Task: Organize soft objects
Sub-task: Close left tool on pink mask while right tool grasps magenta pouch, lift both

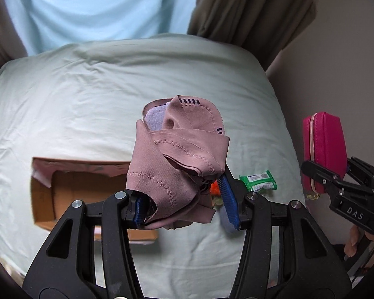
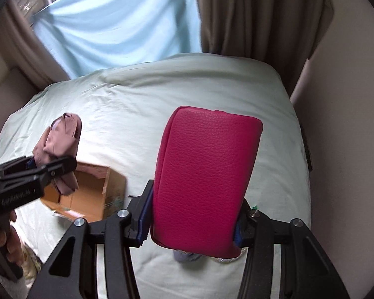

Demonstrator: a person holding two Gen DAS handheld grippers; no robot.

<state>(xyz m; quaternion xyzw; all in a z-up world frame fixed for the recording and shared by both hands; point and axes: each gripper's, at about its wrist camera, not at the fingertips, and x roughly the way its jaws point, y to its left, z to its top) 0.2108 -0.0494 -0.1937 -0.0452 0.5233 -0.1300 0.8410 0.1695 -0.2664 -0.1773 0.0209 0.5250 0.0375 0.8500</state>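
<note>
Pale green bed [image 1: 74, 104] below; left gripper [image 1: 184, 199] clamped on mauve cloth [image 1: 179, 149]; right gripper [image 2: 192, 226] clamped on pink pouch [image 2: 204, 179]

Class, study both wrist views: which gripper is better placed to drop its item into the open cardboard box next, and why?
Left. The left gripper holds the mauve cloth right above the cardboard box; the right gripper, gripping the pink pouch, hangs off to the box's side.

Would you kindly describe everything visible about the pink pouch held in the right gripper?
The pink pouch is a rounded rectangular case of pebbled, leather-like magenta material, with a light zipper along one edge and a small gold pull at its lower end. It is closed, held upright in the air above the bed, and clamped near its lower end by the right gripper. Nothing else touches it.
</note>
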